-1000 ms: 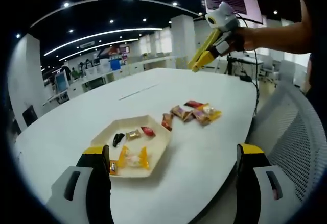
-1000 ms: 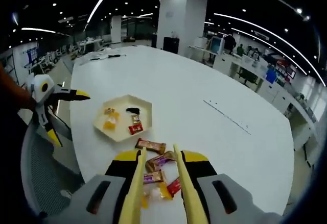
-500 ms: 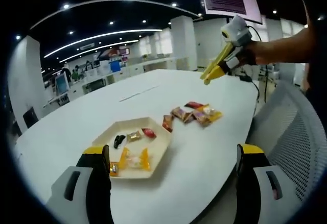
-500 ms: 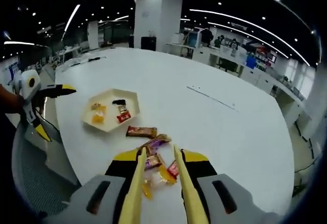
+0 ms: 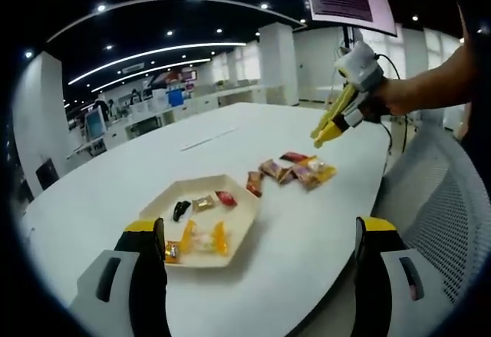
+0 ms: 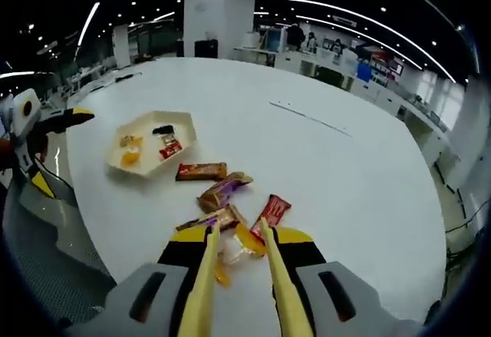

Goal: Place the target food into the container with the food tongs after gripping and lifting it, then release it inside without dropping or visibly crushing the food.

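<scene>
Right gripper (image 6: 238,233): yellow tong fingers (image 6: 205,275) narrowly parted, nothing clamped, tips poised above the orange-wrapped candy (image 6: 247,245) at the near end of the loose pile. Can't tell whether they touch the wrapper. From the left gripper view the same gripper (image 5: 326,132) hangs in the air above the pile, held by a person's hand (image 5: 383,95).

Left gripper (image 5: 257,233): black, yellow-tipped fingers (image 5: 149,275) spread wide, holding nothing, at the near edge of the bench (image 5: 307,229) with the tray between them in view.

Loose sweets on the white bench: red packet (image 6: 271,211) just right of the orange one, purple bar (image 6: 222,190) beyond, brown bar (image 6: 201,171) farthest and nearest the tray.

Hexagonal cream tray (image 6: 146,164) sits left of the pile, apart from it. Inside: yellow-orange candies (image 5: 201,239), a small red one (image 5: 224,197), a gold one (image 5: 201,203), a black one (image 5: 179,209).

Mesh chair (image 5: 437,206) at the bench's right edge.
</scene>
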`<action>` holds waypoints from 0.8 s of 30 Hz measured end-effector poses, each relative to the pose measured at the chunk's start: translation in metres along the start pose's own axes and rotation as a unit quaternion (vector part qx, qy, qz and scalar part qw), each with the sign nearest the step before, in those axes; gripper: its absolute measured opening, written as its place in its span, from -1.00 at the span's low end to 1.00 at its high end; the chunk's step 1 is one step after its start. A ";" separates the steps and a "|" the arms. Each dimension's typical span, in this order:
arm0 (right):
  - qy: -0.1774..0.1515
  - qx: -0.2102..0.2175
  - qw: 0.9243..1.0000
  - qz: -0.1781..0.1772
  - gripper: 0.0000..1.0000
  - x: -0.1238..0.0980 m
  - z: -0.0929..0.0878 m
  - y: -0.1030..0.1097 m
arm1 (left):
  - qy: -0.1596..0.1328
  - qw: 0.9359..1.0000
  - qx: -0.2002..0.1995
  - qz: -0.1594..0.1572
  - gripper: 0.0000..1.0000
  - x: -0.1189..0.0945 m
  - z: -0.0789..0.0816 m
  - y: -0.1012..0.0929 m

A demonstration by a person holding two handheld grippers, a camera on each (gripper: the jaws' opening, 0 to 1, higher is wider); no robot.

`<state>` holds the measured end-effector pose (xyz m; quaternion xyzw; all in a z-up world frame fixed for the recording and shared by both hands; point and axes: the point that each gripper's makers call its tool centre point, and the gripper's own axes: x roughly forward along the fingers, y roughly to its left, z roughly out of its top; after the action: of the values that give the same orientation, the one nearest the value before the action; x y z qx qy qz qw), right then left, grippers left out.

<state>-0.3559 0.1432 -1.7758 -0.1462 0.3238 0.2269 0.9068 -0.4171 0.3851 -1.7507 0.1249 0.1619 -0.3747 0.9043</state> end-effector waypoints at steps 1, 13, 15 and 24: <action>0.005 -0.001 1.000 0.002 -0.41 0.003 -0.002 0.003 | -0.001 1.000 0.000 0.001 0.99 0.000 0.000 0.000; 0.056 -0.069 0.996 -0.015 -0.41 0.015 -0.025 0.017 | -0.002 1.000 0.006 0.007 0.99 -0.001 0.001 0.002; 0.056 -0.066 0.996 -0.010 -0.41 0.015 -0.026 0.018 | -0.002 1.000 0.005 0.006 0.99 -0.001 0.001 0.002; 0.083 -0.067 0.994 -0.032 -0.42 -0.001 -0.049 -0.014 | -0.004 1.000 0.001 0.008 0.99 -0.001 0.002 0.003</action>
<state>-0.3751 0.1106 -1.8104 -0.2356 0.3775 0.2056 0.8716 -0.4155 0.3871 -1.7483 0.1254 0.1569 -0.3679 0.9079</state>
